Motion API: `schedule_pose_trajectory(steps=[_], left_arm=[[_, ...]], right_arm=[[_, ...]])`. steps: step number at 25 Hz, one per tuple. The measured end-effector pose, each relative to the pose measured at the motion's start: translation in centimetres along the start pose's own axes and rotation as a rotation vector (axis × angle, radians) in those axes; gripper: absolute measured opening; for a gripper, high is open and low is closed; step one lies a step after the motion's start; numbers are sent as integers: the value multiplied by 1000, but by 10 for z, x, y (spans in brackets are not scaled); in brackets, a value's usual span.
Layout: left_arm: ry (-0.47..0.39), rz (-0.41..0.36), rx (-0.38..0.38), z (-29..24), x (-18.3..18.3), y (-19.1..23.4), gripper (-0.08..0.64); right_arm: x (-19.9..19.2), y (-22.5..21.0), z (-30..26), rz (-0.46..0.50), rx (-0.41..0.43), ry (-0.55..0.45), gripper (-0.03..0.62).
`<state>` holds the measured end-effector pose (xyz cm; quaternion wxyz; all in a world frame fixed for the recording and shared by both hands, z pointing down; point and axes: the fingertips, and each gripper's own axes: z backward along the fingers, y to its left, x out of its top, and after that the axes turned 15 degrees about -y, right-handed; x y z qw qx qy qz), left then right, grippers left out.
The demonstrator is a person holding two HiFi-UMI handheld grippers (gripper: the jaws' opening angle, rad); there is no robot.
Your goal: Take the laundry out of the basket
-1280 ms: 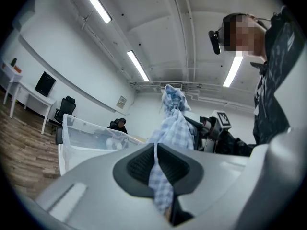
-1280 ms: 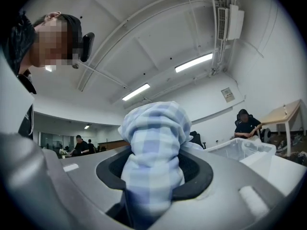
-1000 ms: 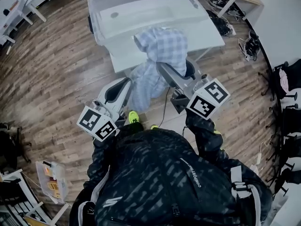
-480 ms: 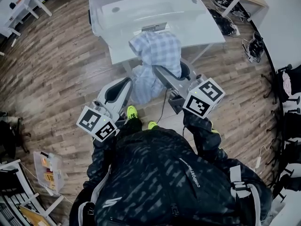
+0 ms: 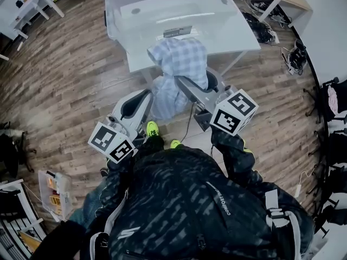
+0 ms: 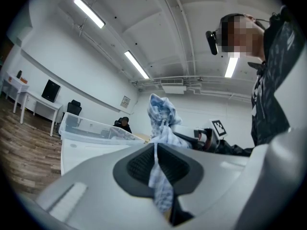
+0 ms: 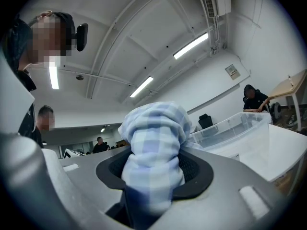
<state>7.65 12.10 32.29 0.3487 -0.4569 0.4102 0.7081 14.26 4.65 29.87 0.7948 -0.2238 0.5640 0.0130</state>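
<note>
A blue-and-white checked cloth (image 5: pixel 181 58) hangs in the air between me and the white table (image 5: pixel 233 34). Its upper bunch is clamped in my right gripper (image 5: pixel 185 82), and the cloth (image 7: pixel 153 147) fills those jaws in the right gripper view. A thin lower fold (image 6: pixel 157 176) runs through my left gripper (image 6: pixel 156 166), which is shut on it. In the head view the left gripper (image 5: pixel 147 99) sits lower and to the left, beside the hanging tail (image 5: pixel 164 99). The clear plastic basket (image 5: pixel 116 20) stands on the table beyond the cloth and looks bare inside.
A small grey object (image 5: pixel 178 31) lies on the table by the basket. Cables and gear (image 5: pixel 263 28) lie on the wooden floor at right, a small plastic box (image 5: pixel 54 194) at lower left. Other people (image 7: pixel 253 99) sit in the background.
Both grippers have carried the cloth a little back from the basket, toward me. Both grips look the same as before.
</note>
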Motion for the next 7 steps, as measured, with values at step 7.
schedule_pose_trajectory(steps=[7], left_arm=[[-2, -6, 2, 4, -8, -1, 12]], right_arm=[[-7, 0, 3, 4, 10, 2, 210]])
